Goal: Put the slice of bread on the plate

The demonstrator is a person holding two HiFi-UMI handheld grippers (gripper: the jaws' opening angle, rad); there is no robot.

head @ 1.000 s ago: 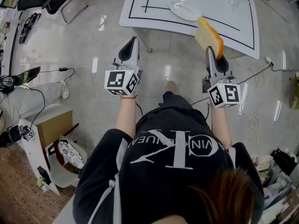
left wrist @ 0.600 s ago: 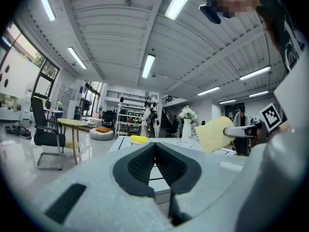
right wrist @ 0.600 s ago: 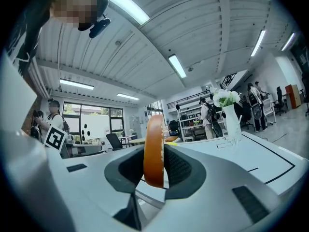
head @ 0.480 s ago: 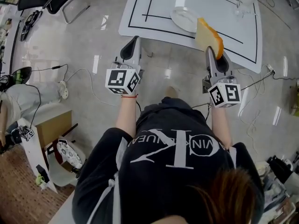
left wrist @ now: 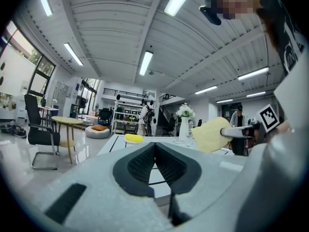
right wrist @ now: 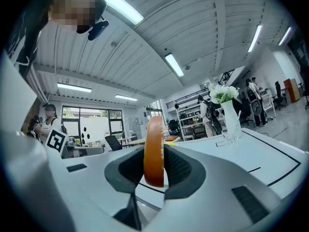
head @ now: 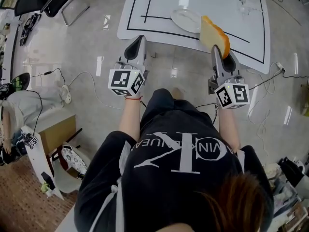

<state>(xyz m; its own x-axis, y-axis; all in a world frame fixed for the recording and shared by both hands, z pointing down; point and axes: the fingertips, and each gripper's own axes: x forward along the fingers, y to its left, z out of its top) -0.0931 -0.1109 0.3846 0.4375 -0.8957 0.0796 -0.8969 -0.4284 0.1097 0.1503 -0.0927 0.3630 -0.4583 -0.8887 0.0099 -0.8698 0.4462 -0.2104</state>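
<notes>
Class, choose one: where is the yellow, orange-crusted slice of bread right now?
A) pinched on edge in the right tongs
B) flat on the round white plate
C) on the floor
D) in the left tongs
A: the yellow, orange-crusted slice of bread stands on edge, clamped in the right tongs, while the round white plate holds nothing.

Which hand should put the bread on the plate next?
The right one. The right gripper is pinching the bread slice upright, close to the plate. The left gripper is shut and holds nothing.
</notes>
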